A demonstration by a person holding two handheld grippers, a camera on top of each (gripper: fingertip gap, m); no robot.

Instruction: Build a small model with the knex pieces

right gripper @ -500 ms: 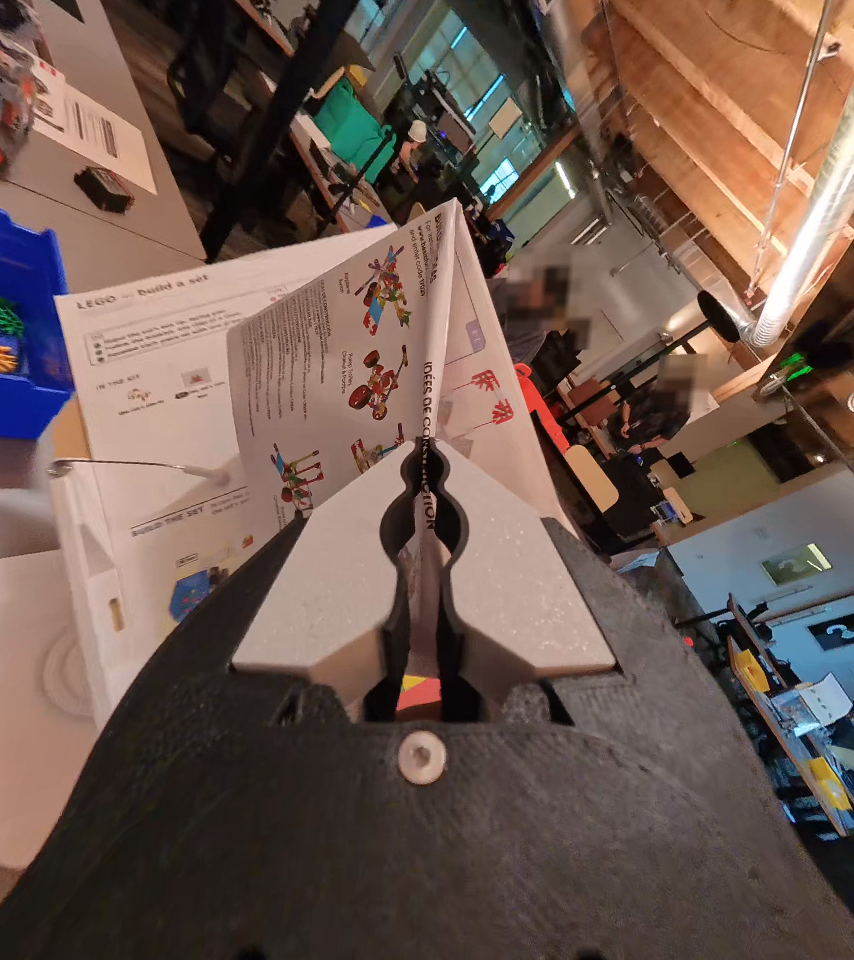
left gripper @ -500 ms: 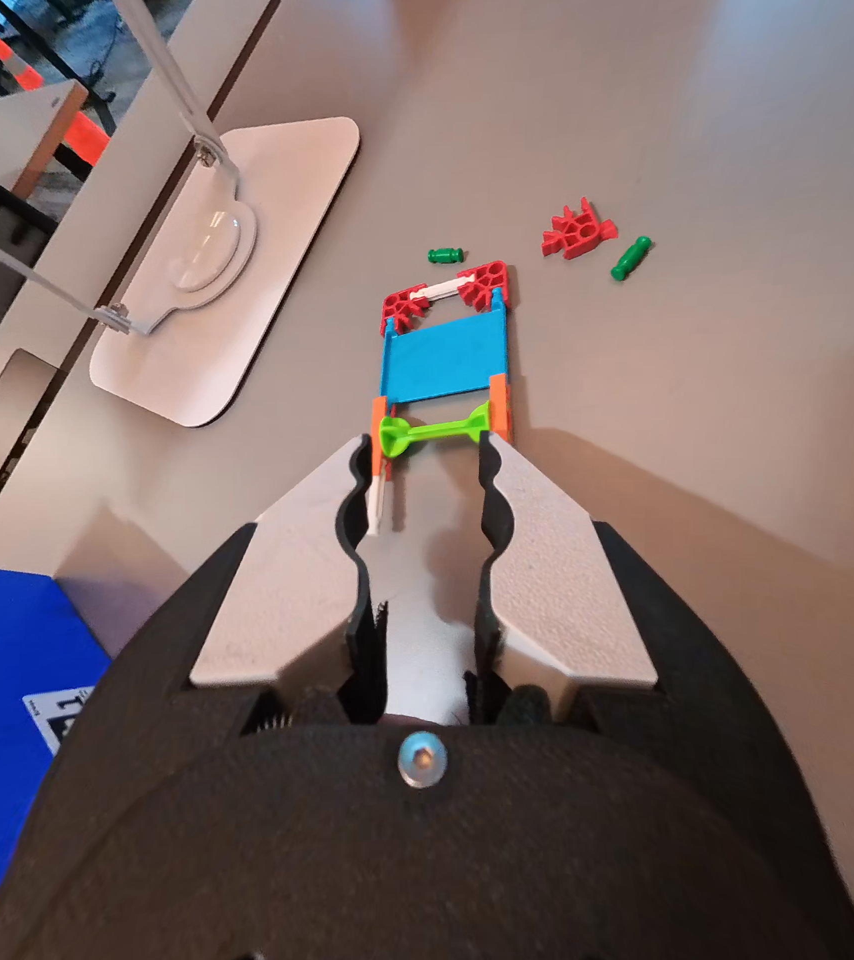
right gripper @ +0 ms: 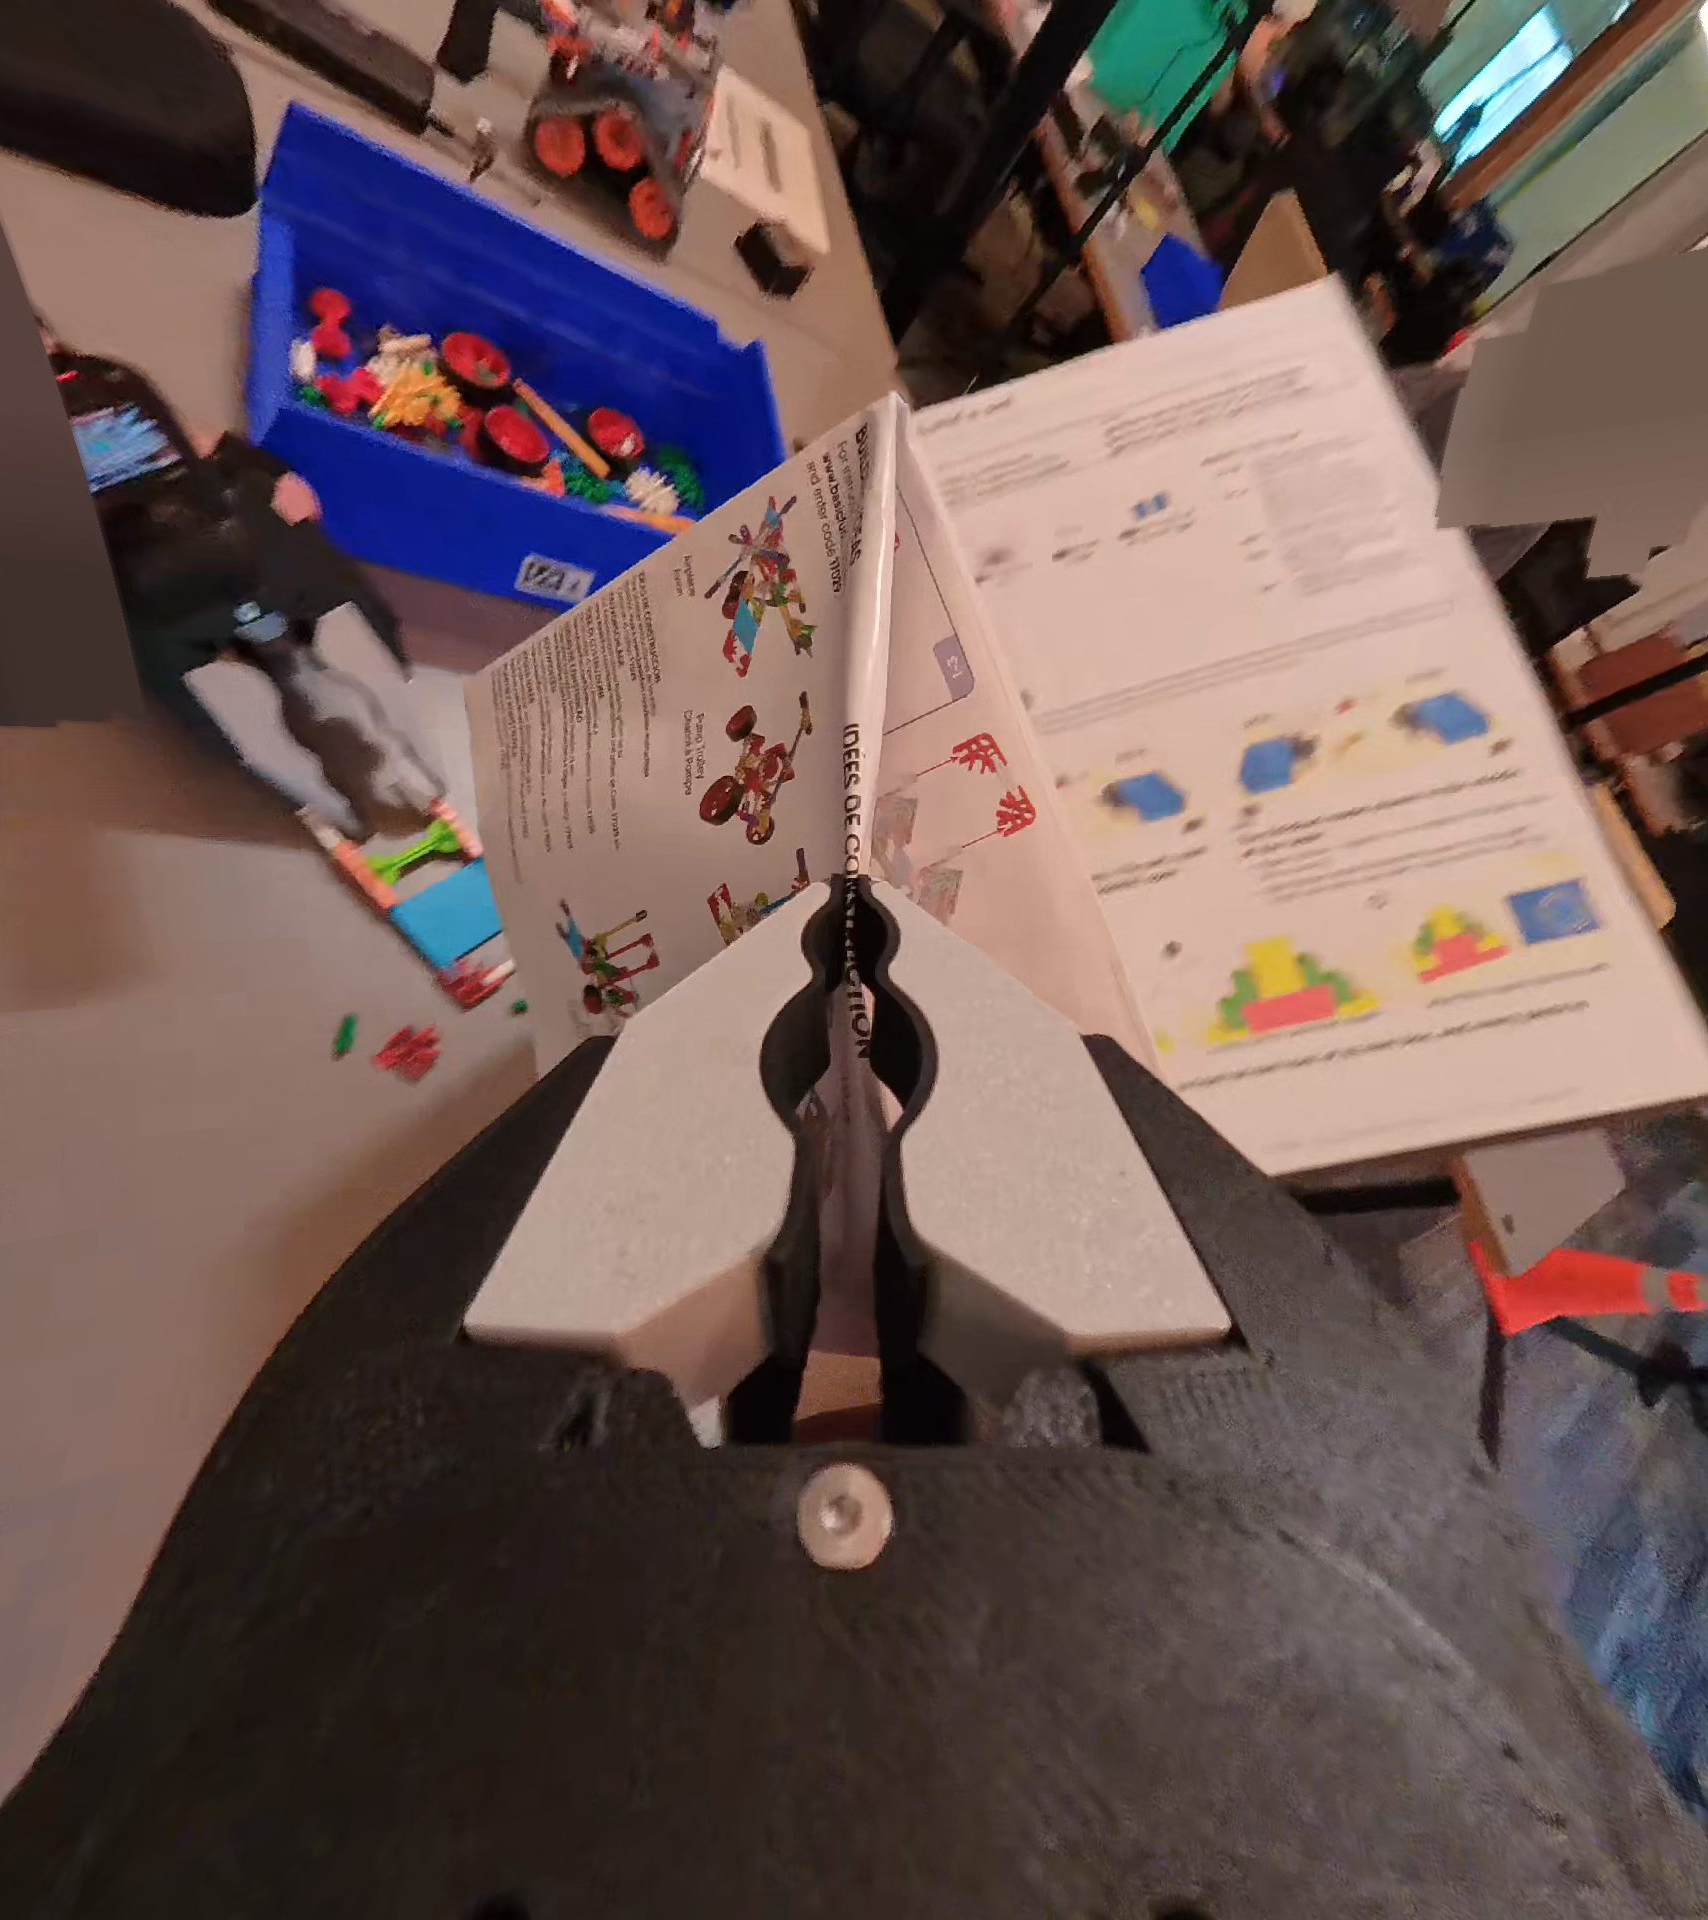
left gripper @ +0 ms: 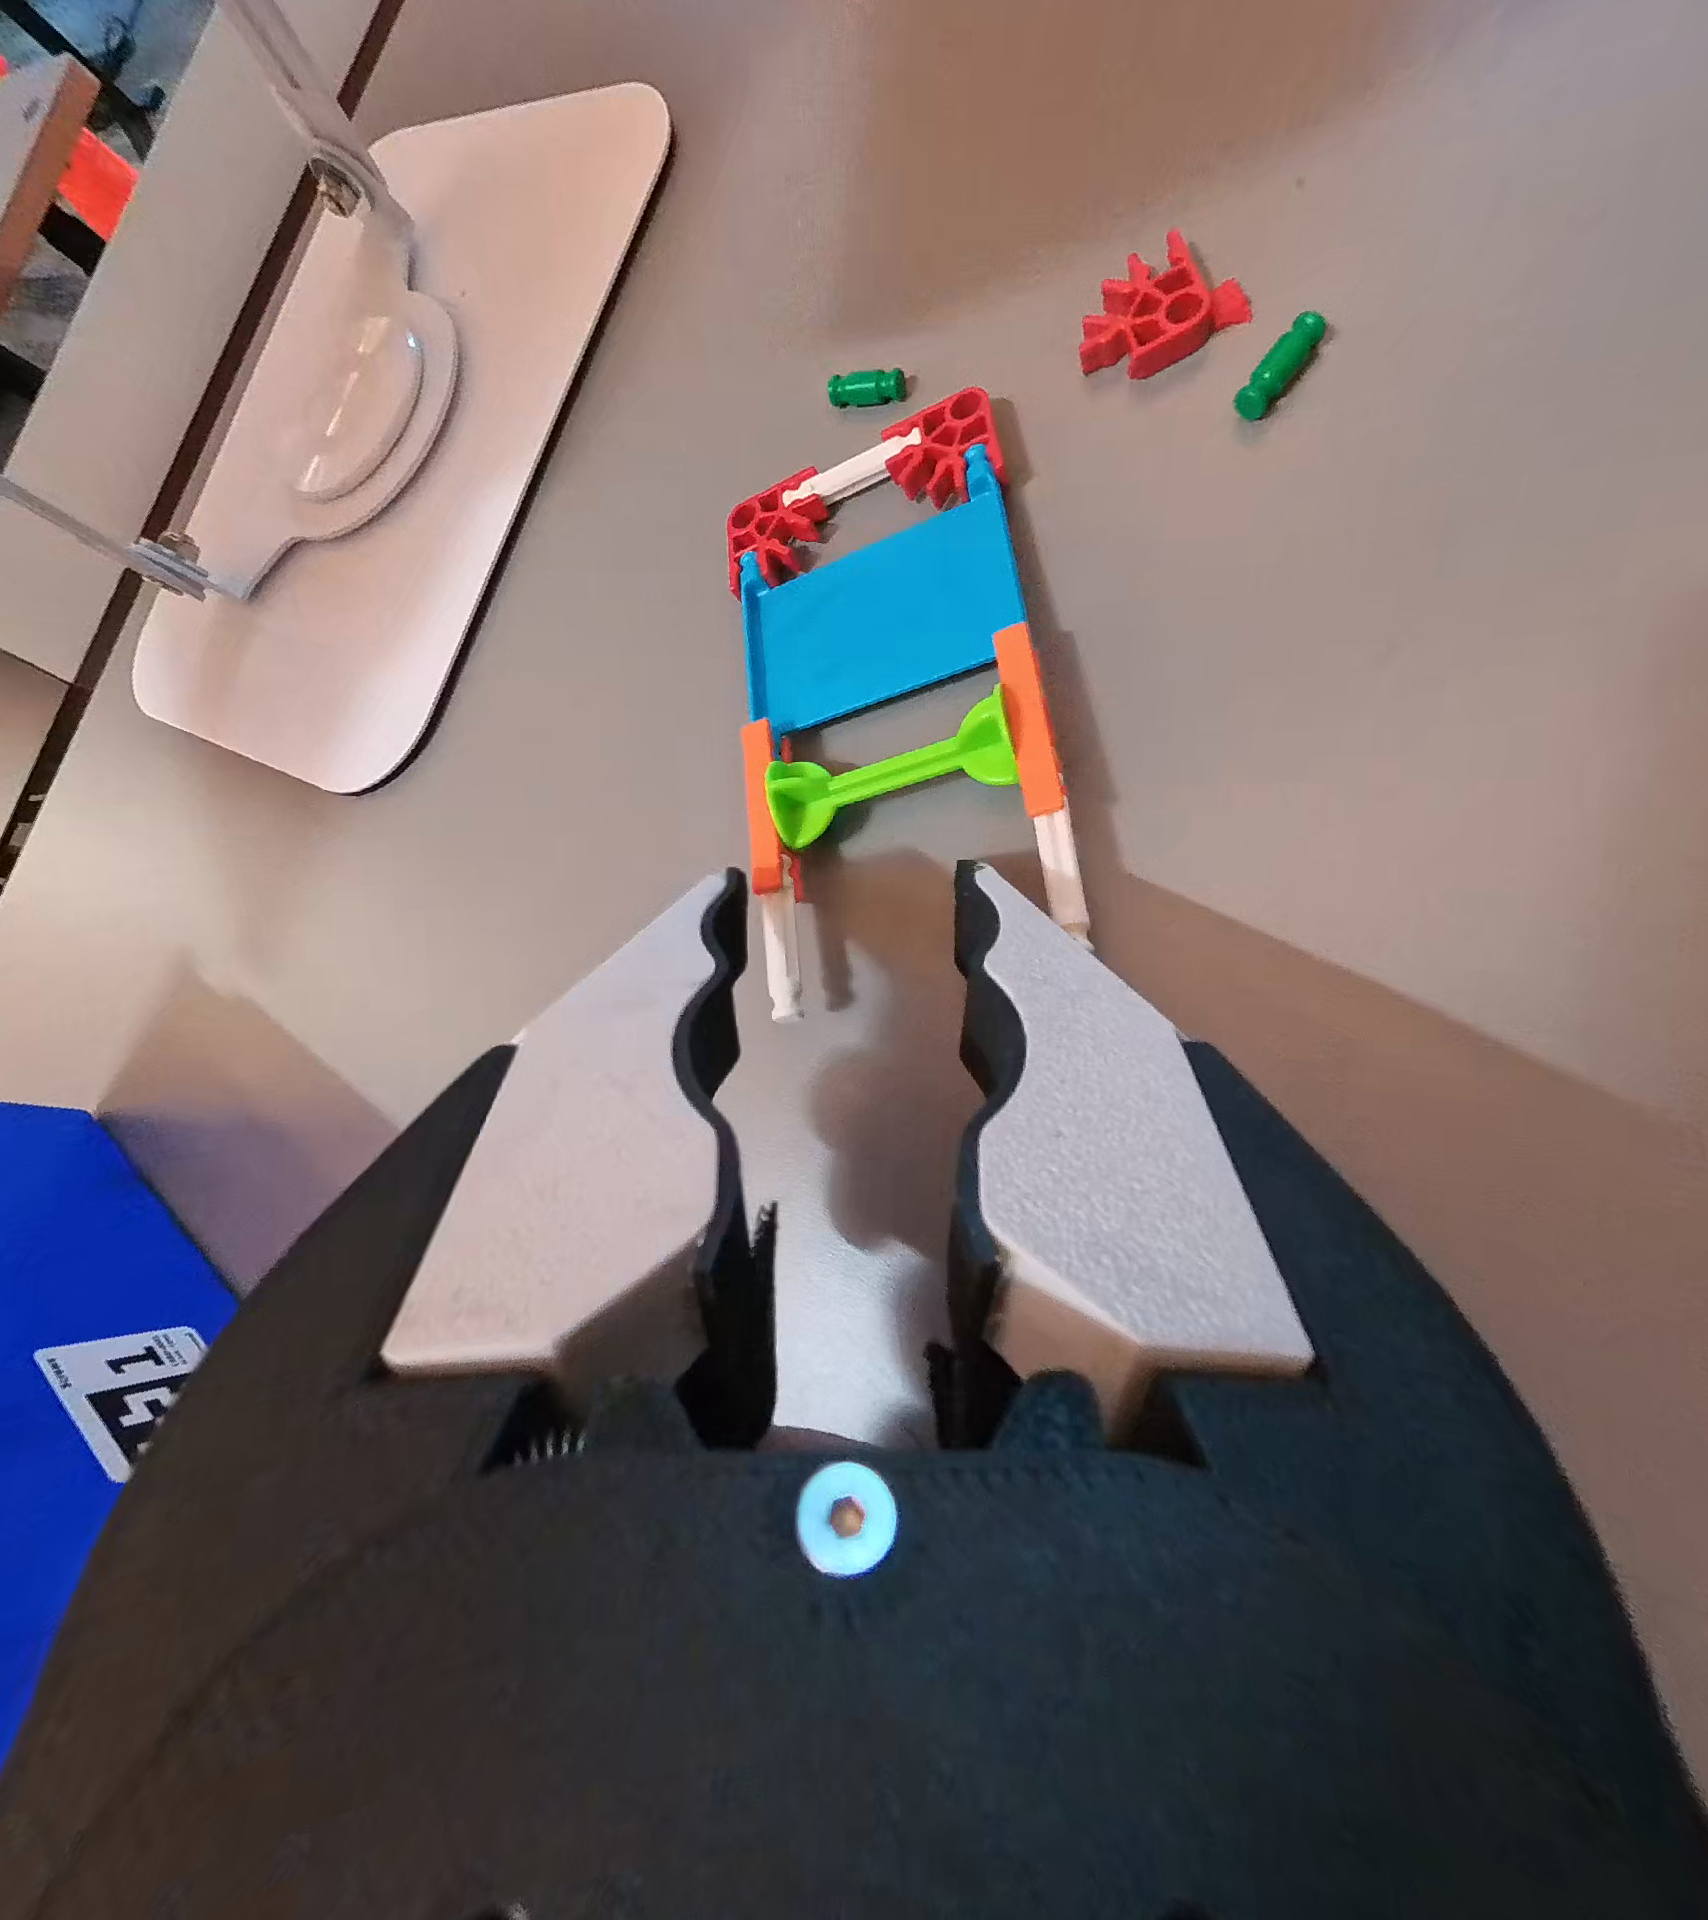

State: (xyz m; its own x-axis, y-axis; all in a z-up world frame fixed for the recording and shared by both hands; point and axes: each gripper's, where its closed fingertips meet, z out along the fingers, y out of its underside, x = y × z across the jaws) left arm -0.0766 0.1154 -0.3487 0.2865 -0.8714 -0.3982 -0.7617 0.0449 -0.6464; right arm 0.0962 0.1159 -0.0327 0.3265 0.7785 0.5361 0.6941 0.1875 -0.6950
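right claw (right gripper: 855, 894) grips a booklet (right gripper: 725, 727); left claw (left gripper: 845, 883) gapes near toy frame (left gripper: 886, 634).

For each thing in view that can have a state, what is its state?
Left gripper: open, empty, just short of the frame.
Right gripper: shut on booklet.
Booklet: held by its spine, pages fanned.
Frame: assembled, flat on the table.
Red connector: loose.
Green rods: loose.
Blue bin: holds parts.
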